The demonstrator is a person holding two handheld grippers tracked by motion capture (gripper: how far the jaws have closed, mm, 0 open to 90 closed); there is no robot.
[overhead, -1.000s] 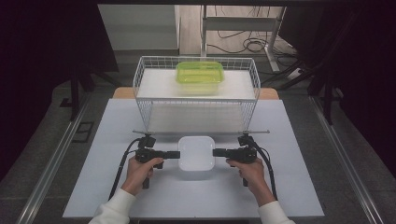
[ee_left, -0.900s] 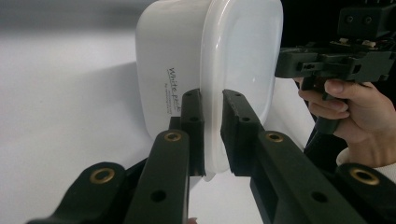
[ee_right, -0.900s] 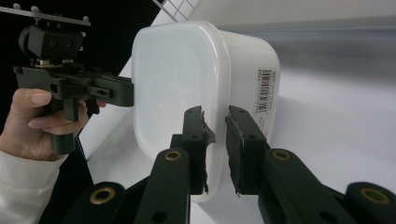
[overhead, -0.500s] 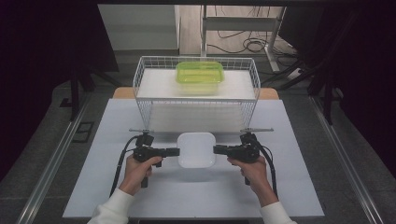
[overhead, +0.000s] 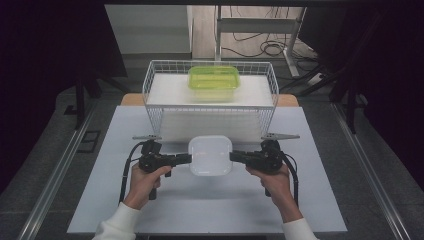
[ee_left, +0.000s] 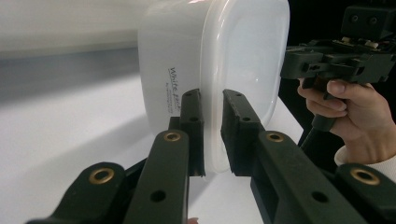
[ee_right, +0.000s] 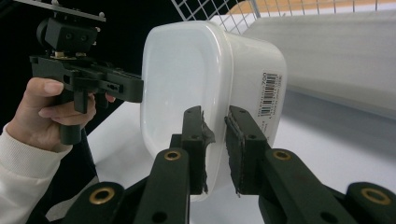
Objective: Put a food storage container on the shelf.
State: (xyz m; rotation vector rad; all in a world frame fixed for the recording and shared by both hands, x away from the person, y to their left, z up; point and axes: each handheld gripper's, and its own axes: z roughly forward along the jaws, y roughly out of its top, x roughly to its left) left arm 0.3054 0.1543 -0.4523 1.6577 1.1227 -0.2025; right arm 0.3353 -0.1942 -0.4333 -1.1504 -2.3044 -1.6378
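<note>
The white rounded-square plastic container with its lid on (overhead: 210, 156) sits at the centre of the white table (overhead: 100, 200), just at 6 o'clock from the white wire basket (overhead: 155, 107), and you've got it from both sides. Your left gripper (overhead: 187, 158) comes in at its 9 o'clock edge; in the left gripper view the two black jaws are clamped over the container's (ee_left: 210, 60) lid rim. Your right gripper (overhead: 233, 156) bites at 3 o'clock, and the right gripper view shows its jaws pinching that rim of the container (ee_right: 205, 74) too, with a barcode label (ee_right: 270, 93) on the side wall. Up at 12 o'clock, inside the basket, a translucent green lidded plastic box (overhead: 214, 79) rests on a white platform (overhead: 165, 92). Whether the container touches the table, I can't tell.
</note>
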